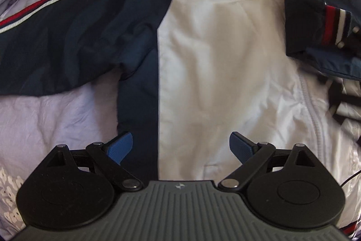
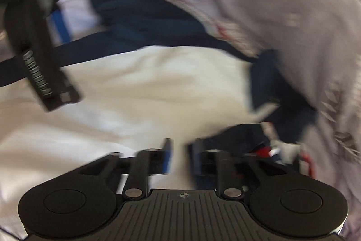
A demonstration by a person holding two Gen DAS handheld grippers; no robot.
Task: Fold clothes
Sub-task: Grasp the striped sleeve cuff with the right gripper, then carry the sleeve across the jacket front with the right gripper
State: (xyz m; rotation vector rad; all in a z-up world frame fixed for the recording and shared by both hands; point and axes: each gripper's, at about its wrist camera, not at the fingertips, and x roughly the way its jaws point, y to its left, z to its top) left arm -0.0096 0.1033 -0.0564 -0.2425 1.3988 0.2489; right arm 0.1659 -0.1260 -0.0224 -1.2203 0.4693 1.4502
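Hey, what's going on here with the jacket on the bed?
A person is folding a navy and white jacket spread on a lilac bedsheet, using a handheld gripper in each hand. The left gripper hovers open over the jacket's lower front, holding nothing. The right gripper has its fingers close together over the white panel, but the right view is too blurred to tell whether it pinches fabric. One striped cuff lies across the chest.

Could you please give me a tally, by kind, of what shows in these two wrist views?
Jackets, white and navy with red stripes: 1
Hand-held grippers: 2, the left one with jaws wide open, the right one with jaws nearly closed, only a narrow gap, in a blurred frame
Lilac bed sheets: 1
Total: 4
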